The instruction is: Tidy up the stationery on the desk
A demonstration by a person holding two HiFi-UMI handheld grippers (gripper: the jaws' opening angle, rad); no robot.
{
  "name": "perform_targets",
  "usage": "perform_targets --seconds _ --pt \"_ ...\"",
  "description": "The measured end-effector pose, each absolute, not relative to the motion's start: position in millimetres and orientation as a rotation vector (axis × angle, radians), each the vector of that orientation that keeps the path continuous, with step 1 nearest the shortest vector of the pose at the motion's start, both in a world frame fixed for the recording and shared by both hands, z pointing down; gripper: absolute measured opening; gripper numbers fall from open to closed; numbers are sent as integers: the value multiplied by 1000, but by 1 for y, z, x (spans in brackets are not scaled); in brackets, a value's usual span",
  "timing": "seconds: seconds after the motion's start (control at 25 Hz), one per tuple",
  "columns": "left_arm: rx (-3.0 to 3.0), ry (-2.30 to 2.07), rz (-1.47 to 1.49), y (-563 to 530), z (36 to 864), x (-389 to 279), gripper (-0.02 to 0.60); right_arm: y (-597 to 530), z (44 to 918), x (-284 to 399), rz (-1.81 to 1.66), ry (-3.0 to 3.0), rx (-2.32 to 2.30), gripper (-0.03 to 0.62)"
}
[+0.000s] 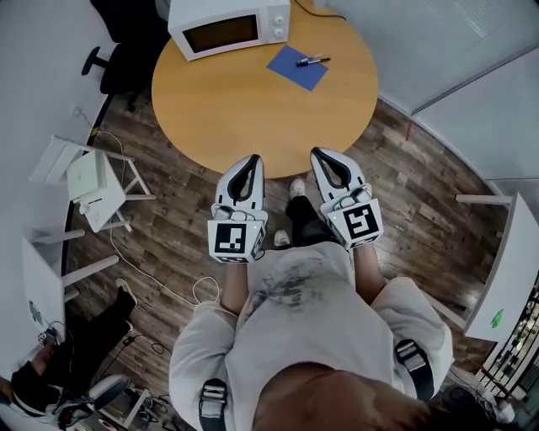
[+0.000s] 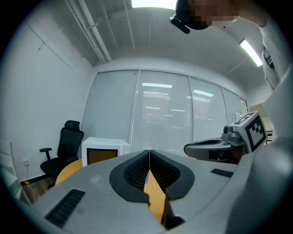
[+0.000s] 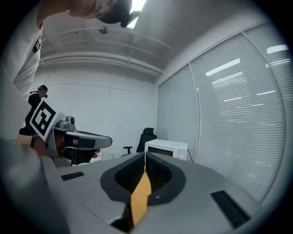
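Jaws together and empty, the left hand-held gripper (image 1: pixel 251 160) and right hand-held gripper (image 1: pixel 320 155) hover at the bench (image 1: pixel 253 109) edge, probably readying for what looks like a pen (image 1: pixel 313 60) on the blue sheet (image 1: pixel 293 71).

Orange-brown desk (image 1: pixel 244 109); white microwave (image 1: pixel 229 25); blue notebook (image 1: pixel 296 69); black marker (image 1: pixel 312 61); grey-brown plank floor (image 1: pixel 421 202).

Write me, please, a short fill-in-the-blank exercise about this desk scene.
1. The marker lies on the ____ sheet.
2. The microwave stands on a ____ wooden table.
3. The left gripper and the right gripper both have their jaws ____.
Missing words: blue; round; shut.
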State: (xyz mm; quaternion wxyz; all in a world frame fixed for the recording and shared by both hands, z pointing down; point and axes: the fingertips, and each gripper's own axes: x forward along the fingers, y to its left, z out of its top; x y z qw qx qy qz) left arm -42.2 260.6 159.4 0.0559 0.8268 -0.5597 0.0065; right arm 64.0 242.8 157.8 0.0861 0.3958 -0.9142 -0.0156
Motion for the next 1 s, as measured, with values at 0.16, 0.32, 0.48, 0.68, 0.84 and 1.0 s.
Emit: perform_targets --seconds 0.16,0.32,0.48,0.68,0.84,1.0 --pt "2496 -1689 36 223 166 -38 11 206 166 66 -16 -2723 1162 64" --pt "2482 -1692 44 189 167 -35 11 171 168 71 12 -2713 1152 64" --pt "2466 -1696 54 151 170 -30 11 133 172 76 22 -2716 1141 64" --pt "2446 -1695 64 108 181 -23 11 88 187 86 41 -2677 1116 63" --pt "2408 -1704 72 77 196 -20 11 54 201 94 56 -2648 1081 63" --pt "2376 -1717 89 49 212 -17 11 22 214 101 55 -2648 1061 64"
